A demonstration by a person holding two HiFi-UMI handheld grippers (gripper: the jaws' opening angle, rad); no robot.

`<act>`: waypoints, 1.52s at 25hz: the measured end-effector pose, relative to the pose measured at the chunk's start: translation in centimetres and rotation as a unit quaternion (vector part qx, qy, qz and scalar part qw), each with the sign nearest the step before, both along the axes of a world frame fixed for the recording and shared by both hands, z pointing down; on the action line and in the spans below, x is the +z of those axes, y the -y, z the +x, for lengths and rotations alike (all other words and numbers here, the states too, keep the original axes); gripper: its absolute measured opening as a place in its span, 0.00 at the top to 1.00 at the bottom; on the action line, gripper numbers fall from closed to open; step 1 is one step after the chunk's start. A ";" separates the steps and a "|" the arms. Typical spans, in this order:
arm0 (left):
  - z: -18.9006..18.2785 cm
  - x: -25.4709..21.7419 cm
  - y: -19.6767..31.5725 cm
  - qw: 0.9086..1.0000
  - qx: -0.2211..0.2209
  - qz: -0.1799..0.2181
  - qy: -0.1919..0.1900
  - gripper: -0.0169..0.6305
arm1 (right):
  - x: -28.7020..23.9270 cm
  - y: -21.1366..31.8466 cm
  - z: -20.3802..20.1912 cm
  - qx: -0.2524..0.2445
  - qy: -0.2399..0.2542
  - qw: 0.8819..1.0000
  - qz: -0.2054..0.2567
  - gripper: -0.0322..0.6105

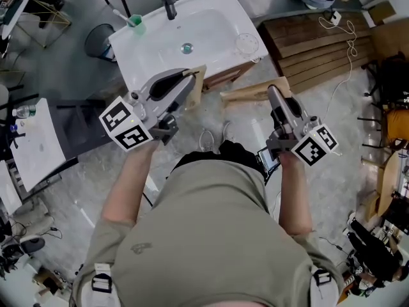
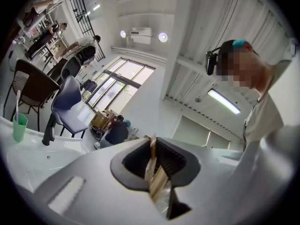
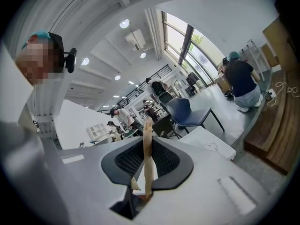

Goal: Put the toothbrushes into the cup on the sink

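Note:
A white sink (image 1: 211, 18) stands in front of me with a dark faucet (image 1: 168, 4). On its far left corner is a green cup (image 1: 134, 21) with one white toothbrush in it; the cup (image 2: 19, 127) also shows in the left gripper view. My left gripper (image 1: 190, 77) hovers over the sink's near edge, shut on a flat tan toothbrush pack (image 1: 198, 80), seen edge-on between the jaws (image 2: 153, 165). My right gripper (image 1: 273, 92) is off the sink's right corner, shut on a second tan pack (image 1: 246, 94), a thin strip in its own view (image 3: 147, 158).
A clear round dish (image 1: 246, 43) lies on the sink's right corner. Wooden boards (image 1: 313, 40) and a white cable (image 1: 348, 34) lie on the floor to the right. A dark bin (image 1: 99, 40) and a table with a white sheet (image 1: 35, 139) stand left. People work in the background.

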State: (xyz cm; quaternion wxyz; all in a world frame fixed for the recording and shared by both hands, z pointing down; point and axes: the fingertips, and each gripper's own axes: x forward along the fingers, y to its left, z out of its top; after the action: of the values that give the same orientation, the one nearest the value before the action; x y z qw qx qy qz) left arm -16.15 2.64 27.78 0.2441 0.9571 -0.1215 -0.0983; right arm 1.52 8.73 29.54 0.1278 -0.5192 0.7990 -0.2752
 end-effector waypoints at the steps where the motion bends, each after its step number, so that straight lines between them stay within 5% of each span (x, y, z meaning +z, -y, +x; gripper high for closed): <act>1: 0.0 0.1 0.1 1.000 0.000 -0.001 -0.001 0.91 | 0.1 0.1 -0.1 -0.001 0.000 1.000 -0.001 0.87; 38: 10.1 1.2 10.1 0.996 -0.072 -0.009 0.042 0.91 | 3.0 12.9 9.5 -0.095 0.031 0.995 -0.023 0.87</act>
State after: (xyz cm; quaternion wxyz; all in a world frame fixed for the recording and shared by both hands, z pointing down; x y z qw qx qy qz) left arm -6.09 -7.47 29.01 0.2399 0.9468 -0.2012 -0.0742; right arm 11.06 -4.15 32.57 0.1136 -0.4348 0.8338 -0.3206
